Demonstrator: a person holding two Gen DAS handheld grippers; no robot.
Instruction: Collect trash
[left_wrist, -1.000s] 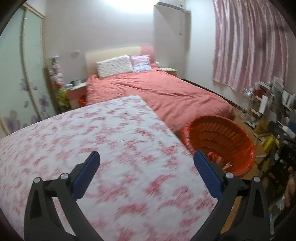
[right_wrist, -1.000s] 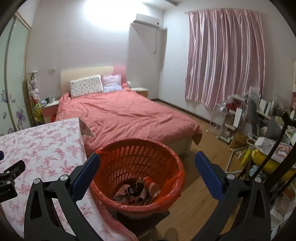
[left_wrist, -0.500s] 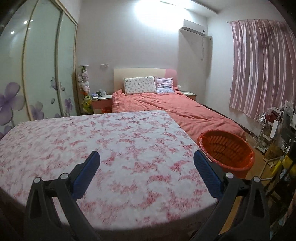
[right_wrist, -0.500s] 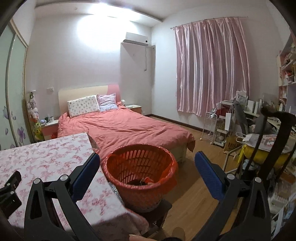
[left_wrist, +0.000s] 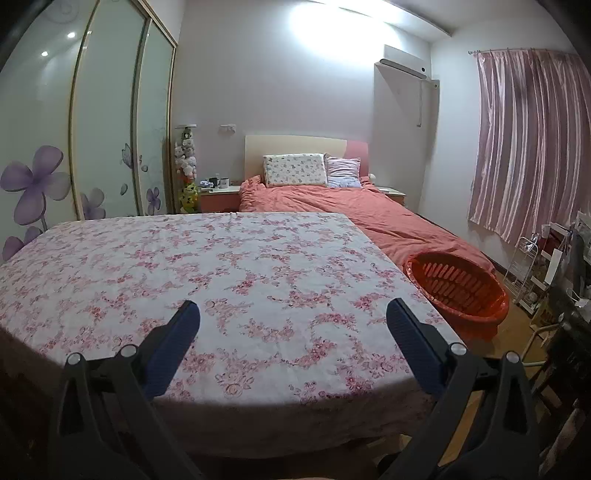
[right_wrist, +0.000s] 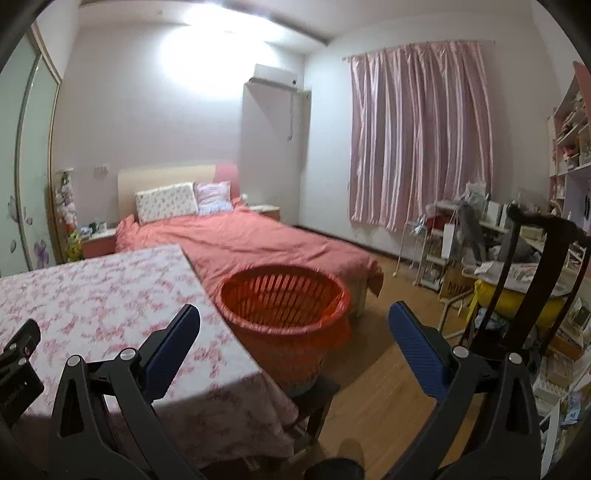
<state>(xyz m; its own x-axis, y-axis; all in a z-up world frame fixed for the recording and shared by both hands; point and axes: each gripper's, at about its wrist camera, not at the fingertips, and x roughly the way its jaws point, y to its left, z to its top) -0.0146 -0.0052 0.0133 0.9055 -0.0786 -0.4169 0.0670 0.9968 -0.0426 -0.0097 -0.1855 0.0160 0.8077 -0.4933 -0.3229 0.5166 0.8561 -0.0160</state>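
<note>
Left wrist view: left gripper (left_wrist: 291, 317) fingers spread wide, empty, above bare floral tabletop (left_wrist: 236, 266); orange basket (left_wrist: 458, 291) sat off right edge. Right wrist view: right gripper (right_wrist: 293, 321) also open, empty, basket (right_wrist: 284, 306) dead ahead, nearer this hand; contents not visible.

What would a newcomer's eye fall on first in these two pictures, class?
Probably the bright orange basket, standing on a dark stool at the right edge of the floral tablecloth. Behind both lies the bed with its salmon cover, and pink curtains hang on the right wall.
</note>
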